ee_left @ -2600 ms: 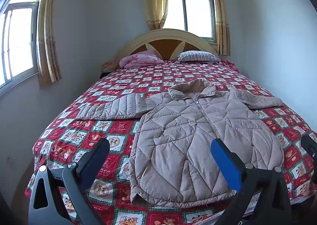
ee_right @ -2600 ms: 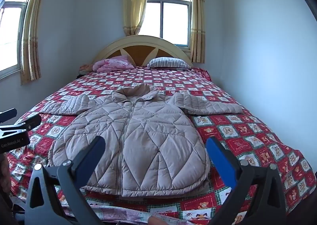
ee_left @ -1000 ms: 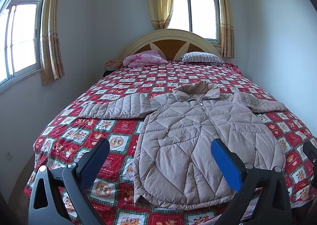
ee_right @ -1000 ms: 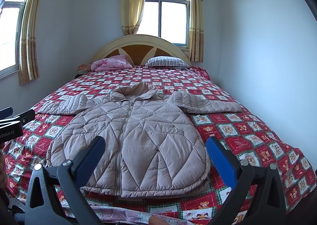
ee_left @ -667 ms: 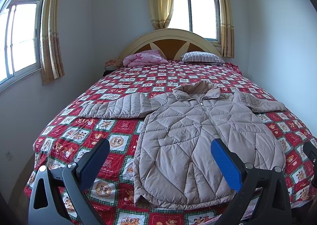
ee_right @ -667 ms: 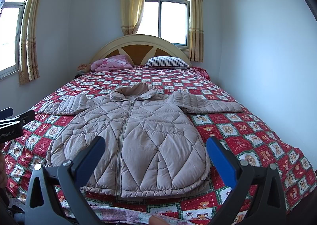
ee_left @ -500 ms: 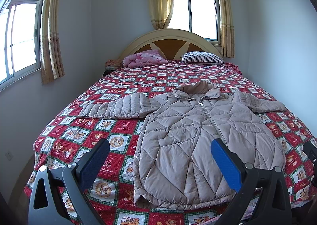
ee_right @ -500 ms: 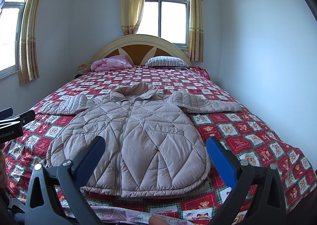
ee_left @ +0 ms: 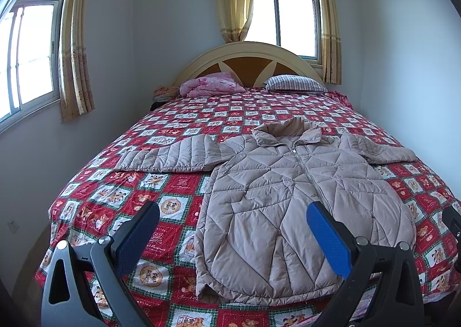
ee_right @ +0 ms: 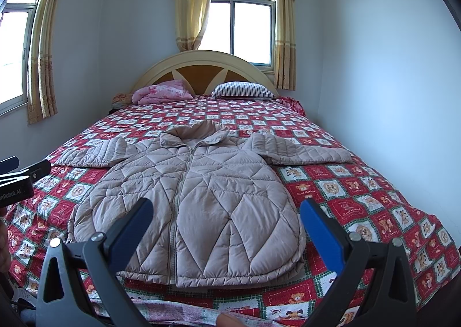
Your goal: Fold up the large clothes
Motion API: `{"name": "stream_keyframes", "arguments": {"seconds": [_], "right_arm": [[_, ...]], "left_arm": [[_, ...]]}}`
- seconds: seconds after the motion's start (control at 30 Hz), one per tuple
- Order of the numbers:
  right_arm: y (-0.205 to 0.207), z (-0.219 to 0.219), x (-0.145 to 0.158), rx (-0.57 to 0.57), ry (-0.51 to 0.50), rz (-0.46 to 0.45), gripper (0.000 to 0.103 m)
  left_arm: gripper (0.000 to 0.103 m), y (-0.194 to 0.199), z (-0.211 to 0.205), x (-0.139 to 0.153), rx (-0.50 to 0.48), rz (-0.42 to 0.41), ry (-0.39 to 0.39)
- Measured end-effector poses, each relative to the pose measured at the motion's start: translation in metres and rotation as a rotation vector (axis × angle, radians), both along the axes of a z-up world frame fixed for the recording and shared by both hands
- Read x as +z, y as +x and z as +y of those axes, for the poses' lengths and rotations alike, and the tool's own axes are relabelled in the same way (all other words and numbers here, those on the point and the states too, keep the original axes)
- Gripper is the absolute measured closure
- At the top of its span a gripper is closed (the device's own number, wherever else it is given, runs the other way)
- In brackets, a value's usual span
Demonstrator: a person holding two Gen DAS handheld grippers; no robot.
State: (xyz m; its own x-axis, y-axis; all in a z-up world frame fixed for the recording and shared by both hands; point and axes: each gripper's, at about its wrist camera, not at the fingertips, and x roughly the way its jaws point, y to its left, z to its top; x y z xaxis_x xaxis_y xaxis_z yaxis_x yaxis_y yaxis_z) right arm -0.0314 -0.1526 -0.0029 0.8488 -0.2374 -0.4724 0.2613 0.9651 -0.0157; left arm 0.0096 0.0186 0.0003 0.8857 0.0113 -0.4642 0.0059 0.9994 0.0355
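A beige quilted puffer jacket (ee_left: 291, 197) lies flat and zipped on the bed, collar toward the headboard, both sleeves spread sideways; it also shows in the right wrist view (ee_right: 196, 191). My left gripper (ee_left: 233, 220) is open and empty, held above the foot of the bed over the jacket's left hem. My right gripper (ee_right: 227, 217) is open and empty, over the jacket's lower hem. Neither touches the jacket. The left gripper's body shows at the left edge of the right wrist view (ee_right: 17, 183).
The bed has a red checked cartoon quilt (ee_left: 178, 125), a curved wooden headboard (ee_left: 247, 59), a pink blanket (ee_left: 210, 88) and a striped pillow (ee_left: 294, 83). Walls stand close on both sides; curtained windows (ee_right: 250, 30) are behind and on the left.
The left gripper's view shifted slightly since 2.6 s ago; over the last second nothing has visibly moved. Both grippers stay open.
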Motion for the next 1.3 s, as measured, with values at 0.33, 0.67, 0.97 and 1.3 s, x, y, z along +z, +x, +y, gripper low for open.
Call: {"name": "stream_keyframes", "arguments": {"seconds": [0.33,0.67,0.97,1.3], "right_arm": [[0.001,0.0,-0.002,0.004,0.003,0.005,0.0],[0.013,-0.019,-0.016,0.011,0.064,0.024,0.0],[0.047,-0.102,-0.035,-0.101,0.138,0.066,0.0],[0.114,-0.22,-0.077,-0.266,0.224,0.195,0.0]], "left_arm": [[0.001,0.008,0.001,-0.006,0.002,0.017,0.011],[0.001,0.055,-0.004,-0.014,-0.019,0.044,0.025],[0.001,0.144,-0.027,-0.026,-0.035,0.06,0.045],[0.001,0.291,-0.052,-0.08,0.031,0.146,0.074]]}}
